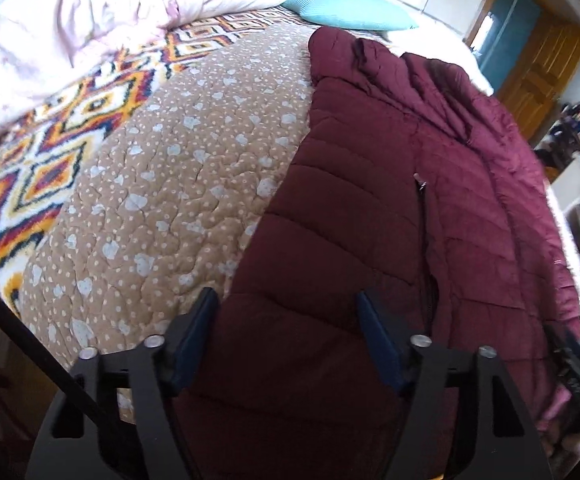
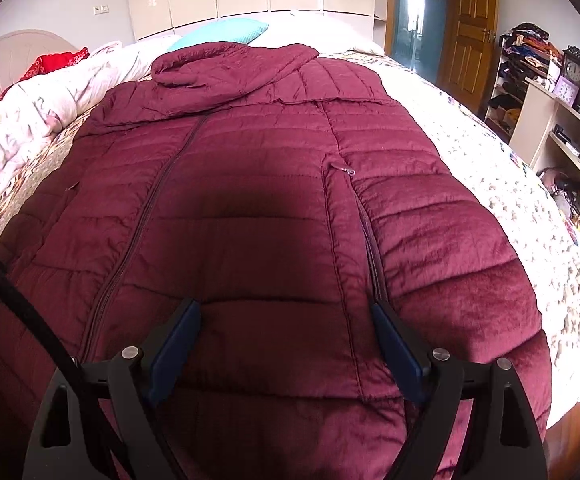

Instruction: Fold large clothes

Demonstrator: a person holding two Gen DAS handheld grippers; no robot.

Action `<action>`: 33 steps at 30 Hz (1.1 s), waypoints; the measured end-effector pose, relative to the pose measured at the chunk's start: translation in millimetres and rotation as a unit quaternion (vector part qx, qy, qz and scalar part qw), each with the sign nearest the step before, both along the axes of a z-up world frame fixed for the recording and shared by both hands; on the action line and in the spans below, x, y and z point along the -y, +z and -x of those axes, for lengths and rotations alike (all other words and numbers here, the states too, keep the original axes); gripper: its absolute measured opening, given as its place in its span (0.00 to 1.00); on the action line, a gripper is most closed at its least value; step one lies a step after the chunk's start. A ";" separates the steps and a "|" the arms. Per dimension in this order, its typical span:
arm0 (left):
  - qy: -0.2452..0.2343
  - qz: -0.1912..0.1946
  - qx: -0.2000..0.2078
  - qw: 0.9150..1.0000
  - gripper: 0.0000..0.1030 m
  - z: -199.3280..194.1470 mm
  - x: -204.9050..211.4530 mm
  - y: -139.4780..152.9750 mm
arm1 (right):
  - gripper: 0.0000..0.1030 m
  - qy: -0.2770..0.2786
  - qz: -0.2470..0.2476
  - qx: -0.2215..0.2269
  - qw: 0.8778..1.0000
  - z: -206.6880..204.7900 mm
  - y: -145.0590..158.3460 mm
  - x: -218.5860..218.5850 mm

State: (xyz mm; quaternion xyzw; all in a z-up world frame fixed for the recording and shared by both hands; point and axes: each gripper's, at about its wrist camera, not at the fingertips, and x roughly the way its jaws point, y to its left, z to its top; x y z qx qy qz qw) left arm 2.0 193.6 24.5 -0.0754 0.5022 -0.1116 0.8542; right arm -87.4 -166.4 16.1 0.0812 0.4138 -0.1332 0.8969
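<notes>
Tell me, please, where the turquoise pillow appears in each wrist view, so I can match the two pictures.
Left wrist view: turquoise pillow at top, right of centre, just beyond the maroon puffer jacket's collar end.
Right wrist view: turquoise pillow at top, left of centre, behind the jacket's hood.
Shared landmark: the wooden door, to the pillow's right in both.

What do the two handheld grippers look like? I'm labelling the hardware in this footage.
The left gripper and right gripper look alike: matte black angular frames with triangular cut-outs, round silver pivot bolts, and two flat dark-blue finger pads. A black cable runs along the left edge of each wrist view. No markings or sleeves show.
</notes>
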 end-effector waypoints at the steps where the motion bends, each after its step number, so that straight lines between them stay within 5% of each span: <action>1: -0.004 0.019 -0.006 1.000 0.61 -0.5 -7.8 0.8 | 0.86 0.001 -0.003 0.000 1.000 3.1 0.5 -0.2; 9: 0.013 0.087 -0.030 0.996 0.61 14.1 -48.5 -6.9 | 0.86 0.010 0.014 -0.006 1.000 23.2 2.1 -11.0; 19: -0.002 0.047 -0.026 0.999 0.66 53.6 -45.4 -18.1 | 0.87 0.025 0.026 -0.028 0.999 54.4 4.1 -24.2; 22: 0.007 0.062 -0.034 0.997 0.69 56.8 -51.9 -24.3 | 0.87 0.040 0.014 -0.014 0.999 70.5 11.0 -19.4; 29: -0.014 0.092 -0.046 0.995 0.69 60.9 -62.7 -31.6 | 0.87 -0.033 0.017 0.041 0.998 131.1 51.9 32.3; 33: -0.043 0.096 -0.055 0.993 0.72 65.2 -60.5 -39.5 | 0.87 -0.094 0.000 0.036 0.995 152.2 48.3 78.0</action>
